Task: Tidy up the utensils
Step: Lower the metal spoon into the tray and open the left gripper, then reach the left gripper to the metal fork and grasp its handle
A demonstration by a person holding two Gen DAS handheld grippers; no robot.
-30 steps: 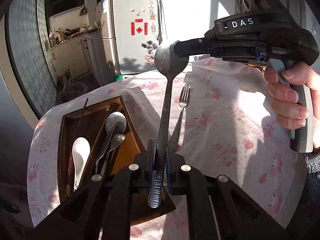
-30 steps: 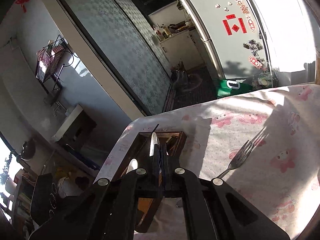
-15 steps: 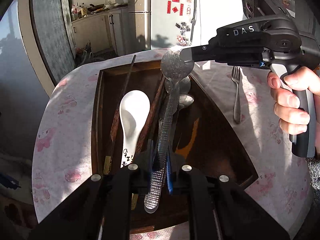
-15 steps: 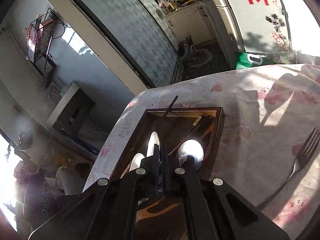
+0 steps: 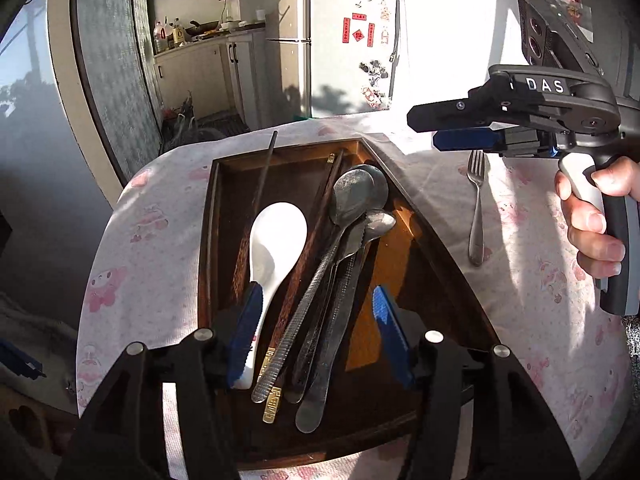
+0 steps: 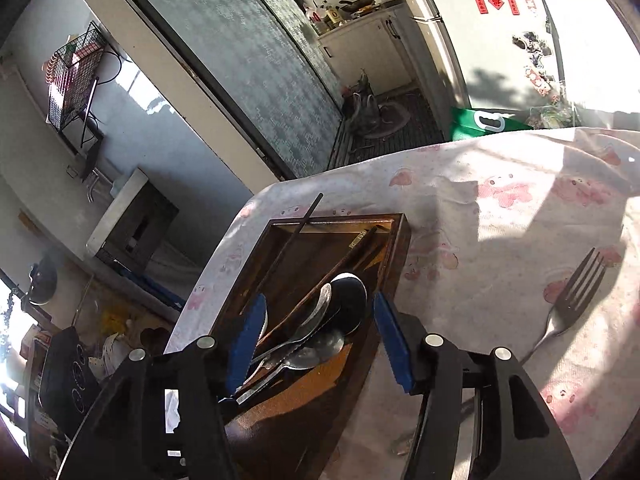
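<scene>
Now the textured spoon point(image 5: 320, 256) lies lengthwise in the wooden tray point(image 5: 208, 240), bowl toward the far end, handle toward the left gripper point(image 5: 316, 336), whose jaws gape wide, holding nothing. The right gripper point(image 6: 320, 340) is equally spread, empty. 3 metal spoons, 1 white spoon point(image 5: 272, 248); 1 fork point(image 5: 477, 208) lies on the tablecloth point(image 5: 520, 280).
</scene>
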